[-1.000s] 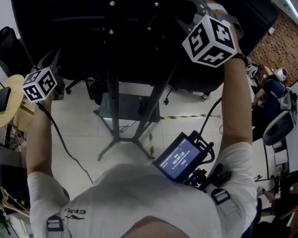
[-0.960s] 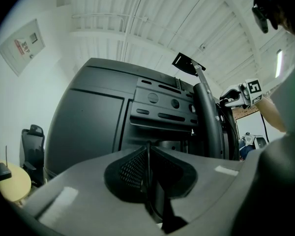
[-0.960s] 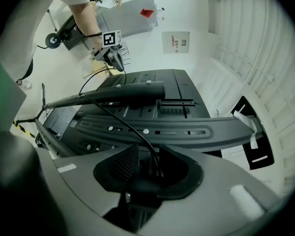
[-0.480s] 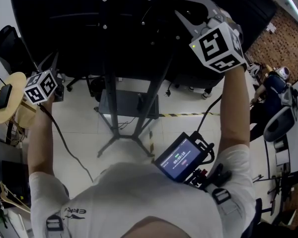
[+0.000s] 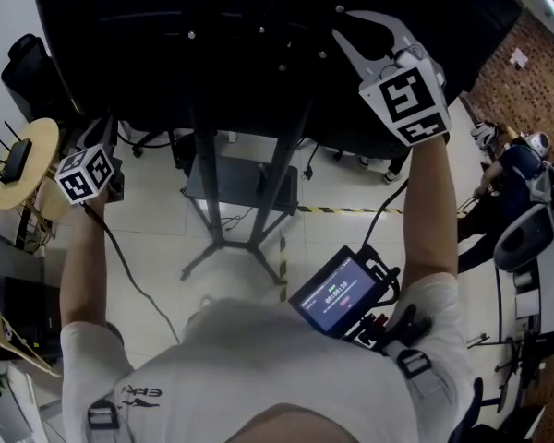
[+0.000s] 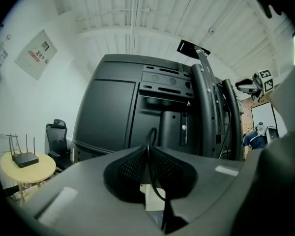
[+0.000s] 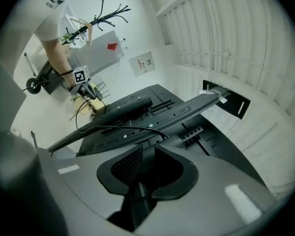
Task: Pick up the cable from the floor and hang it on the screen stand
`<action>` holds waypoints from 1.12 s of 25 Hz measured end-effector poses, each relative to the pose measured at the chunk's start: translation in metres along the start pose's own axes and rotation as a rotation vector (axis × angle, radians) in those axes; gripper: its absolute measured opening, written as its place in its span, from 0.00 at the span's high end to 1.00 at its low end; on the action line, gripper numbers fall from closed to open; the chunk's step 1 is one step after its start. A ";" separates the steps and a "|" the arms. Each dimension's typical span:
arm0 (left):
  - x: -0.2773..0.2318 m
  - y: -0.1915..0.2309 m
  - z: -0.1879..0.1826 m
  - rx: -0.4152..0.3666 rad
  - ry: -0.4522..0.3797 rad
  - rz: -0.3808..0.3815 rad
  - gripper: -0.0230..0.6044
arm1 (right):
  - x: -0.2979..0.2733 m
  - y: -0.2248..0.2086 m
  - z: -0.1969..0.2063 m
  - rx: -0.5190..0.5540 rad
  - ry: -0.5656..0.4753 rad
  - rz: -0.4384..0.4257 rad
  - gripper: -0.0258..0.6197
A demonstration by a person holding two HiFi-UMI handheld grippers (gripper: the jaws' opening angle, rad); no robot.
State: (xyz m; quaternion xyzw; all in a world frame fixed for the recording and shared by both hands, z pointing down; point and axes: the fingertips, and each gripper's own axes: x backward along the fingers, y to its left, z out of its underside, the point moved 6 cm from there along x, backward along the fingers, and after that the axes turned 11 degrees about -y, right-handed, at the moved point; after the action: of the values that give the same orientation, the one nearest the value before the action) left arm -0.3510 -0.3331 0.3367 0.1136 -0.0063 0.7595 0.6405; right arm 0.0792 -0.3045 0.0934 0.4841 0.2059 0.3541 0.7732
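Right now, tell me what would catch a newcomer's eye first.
The huge black screen on its black metal stand fills the top of the head view. At its left edge, the left gripper has its jaws shut on a thin black cable.

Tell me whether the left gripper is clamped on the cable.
Yes, the thin black cable runs between the left gripper's shut jaws.

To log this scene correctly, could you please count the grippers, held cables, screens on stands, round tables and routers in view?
grippers: 2 (left gripper, right gripper)
held cable: 1
screen on its stand: 1
round table: 1
router: 1
Total: 6
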 end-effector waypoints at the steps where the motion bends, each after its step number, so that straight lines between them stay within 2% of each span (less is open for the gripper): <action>1: 0.002 -0.002 0.003 -0.007 0.005 -0.002 0.93 | 0.001 0.003 0.004 -0.025 -0.005 0.003 0.82; 8: 0.028 -0.020 0.021 -0.057 0.052 -0.024 0.92 | 0.017 0.027 0.034 -0.306 -0.057 0.041 0.89; 15: 0.053 -0.037 0.041 -0.115 0.084 -0.041 0.90 | 0.031 0.063 0.076 -0.585 -0.082 0.013 0.91; 22: 0.083 -0.076 0.045 -0.139 0.081 -0.041 0.89 | 0.066 0.090 0.101 -0.677 -0.056 -0.013 0.91; 28: 0.095 -0.112 0.038 -0.155 0.036 -0.025 0.89 | 0.091 0.118 0.127 -0.765 -0.033 -0.010 0.92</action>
State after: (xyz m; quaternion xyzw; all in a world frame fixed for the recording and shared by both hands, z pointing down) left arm -0.2503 -0.2268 0.3761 0.0503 -0.0522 0.7507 0.6567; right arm 0.1828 -0.2807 0.2577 0.1650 0.0488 0.3940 0.9029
